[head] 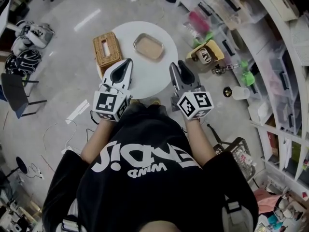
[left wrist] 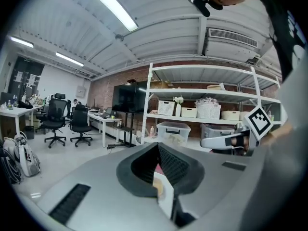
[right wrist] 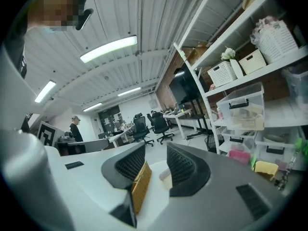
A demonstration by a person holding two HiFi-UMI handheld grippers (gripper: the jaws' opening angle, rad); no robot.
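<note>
The fingers of the left gripper (head: 128, 62) are pressed together on nothing, while those of the right gripper (head: 177, 64) stand apart and empty. Both hover over the near edge of the round white surface (head: 149, 77). A wicker box (head: 107, 49) and a shallow tray (head: 148, 47) lie side by side farther back on it, untouched, so nothing appears to have been picked up yet.

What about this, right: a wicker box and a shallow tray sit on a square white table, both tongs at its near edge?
No: the head view shows a round white table, not square. Wicker box, shallow tray, left tongs and right tongs are as stated.
</note>
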